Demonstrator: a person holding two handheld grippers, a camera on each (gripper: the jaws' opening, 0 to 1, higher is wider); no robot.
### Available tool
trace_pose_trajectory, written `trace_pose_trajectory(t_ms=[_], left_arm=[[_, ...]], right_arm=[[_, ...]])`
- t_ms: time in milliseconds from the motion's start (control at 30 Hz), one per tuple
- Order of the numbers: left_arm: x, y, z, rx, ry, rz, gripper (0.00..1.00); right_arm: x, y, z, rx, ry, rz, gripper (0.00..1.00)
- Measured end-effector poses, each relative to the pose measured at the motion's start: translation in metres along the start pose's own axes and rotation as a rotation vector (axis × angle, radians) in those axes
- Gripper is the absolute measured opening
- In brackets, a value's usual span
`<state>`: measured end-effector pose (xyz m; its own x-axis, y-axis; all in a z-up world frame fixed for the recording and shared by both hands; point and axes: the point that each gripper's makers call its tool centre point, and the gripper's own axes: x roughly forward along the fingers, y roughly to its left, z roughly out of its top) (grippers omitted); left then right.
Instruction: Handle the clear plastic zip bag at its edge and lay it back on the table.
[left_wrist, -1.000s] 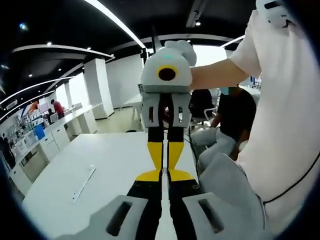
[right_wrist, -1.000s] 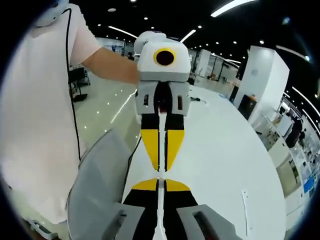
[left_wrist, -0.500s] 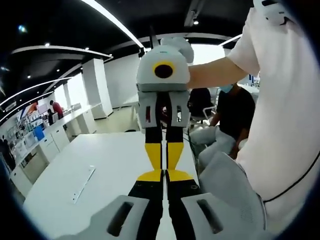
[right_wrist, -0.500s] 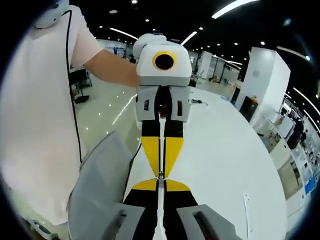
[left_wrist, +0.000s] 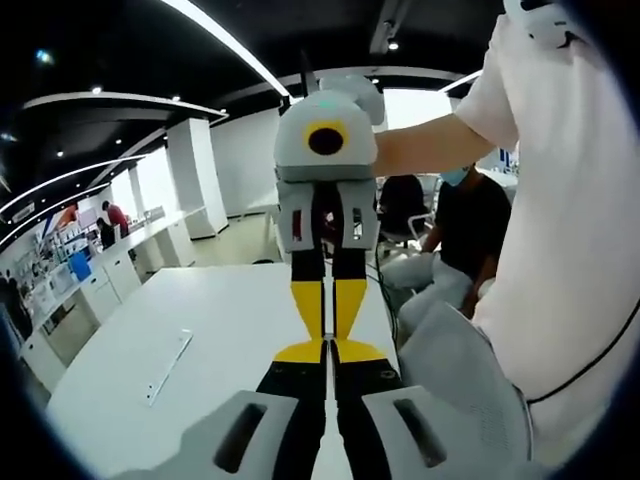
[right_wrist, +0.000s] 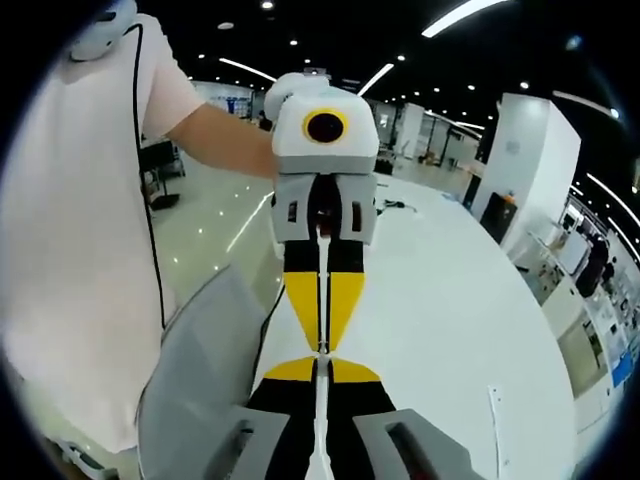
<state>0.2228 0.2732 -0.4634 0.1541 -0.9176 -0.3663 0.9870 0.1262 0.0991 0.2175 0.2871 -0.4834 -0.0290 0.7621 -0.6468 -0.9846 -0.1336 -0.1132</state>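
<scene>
Both tongs face tip to tip above the bench. Left tongs and right tongs each pressed together on a thin edge between them, presumably the clear zip bag, held edge-on. Lay-down not yet done.

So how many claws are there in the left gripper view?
2. The left claw rises from the bottom, jaws shut. The right claw points back at it from the middle of the view, jaws shut too, tips almost meeting. No others seem hidden.
</scene>
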Motion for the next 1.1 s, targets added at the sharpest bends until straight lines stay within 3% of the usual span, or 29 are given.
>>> trace_pose_trajectory(t_ms=[500,600,633,1100], left_arm=[[-0.0012,-0.0036,-0.0004,-0.040,-0.005,-0.001,0.00],[-0.0016,-0.0013,0.0001,-0.046,-0.027,0.003,0.00],[-0.0017,-0.0025,0.0005,-0.082,-0.039,-0.010,0.00],[-0.0022,-0.0051,0.0022,-0.107,-0.073,-0.008,0.00]], right_arm=[[0.0010,0.0038,0.0006,0.008,0.000,0.015,0.00],[-0.0002,0.0023,0.0007,0.011,-0.003,0.010,0.00],[-0.0005,0.0027,0.0006,0.015,-0.004,0.014,0.00],[0.0004,0.0044,0.0002,0.016,-0.006,0.019,0.00]])
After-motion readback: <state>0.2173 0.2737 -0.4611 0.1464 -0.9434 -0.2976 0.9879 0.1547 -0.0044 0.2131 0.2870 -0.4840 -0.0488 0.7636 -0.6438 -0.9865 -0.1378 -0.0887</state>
